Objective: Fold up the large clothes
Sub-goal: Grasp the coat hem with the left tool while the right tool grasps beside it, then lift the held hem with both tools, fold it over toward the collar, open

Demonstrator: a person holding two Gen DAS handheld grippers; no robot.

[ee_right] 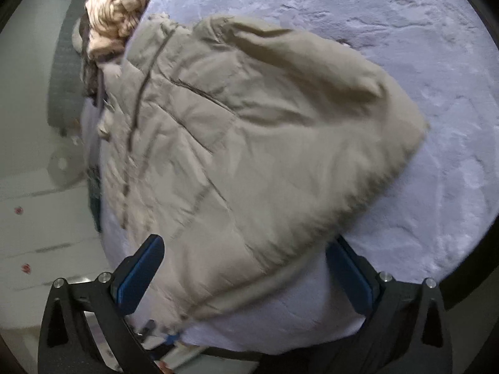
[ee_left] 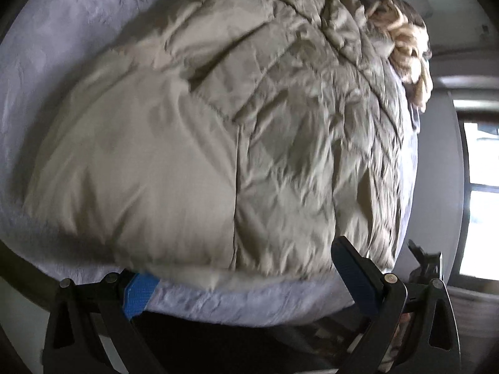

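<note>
Both tools, left tool point(ee_left: 246, 280) & right tool point(ee_right: 249, 274), gape wide w/ nothing held, so I reckon the puffy jacket point(ee_left: 237, 143) may spring open on the bed point(ee_right: 374, 31).

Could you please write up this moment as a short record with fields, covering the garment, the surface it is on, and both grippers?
garment: beige padded jacket, lying spread out and rumpled
surface: pale fluffy blanket under the jacket
beyond the jacket: a cream knotted bundle at the blanket's edge
left gripper: open, at the jacket's near hem, nothing held
right gripper: open, jaws wide either side of the near hem, not pressing it
fold: not yet begun
</note>
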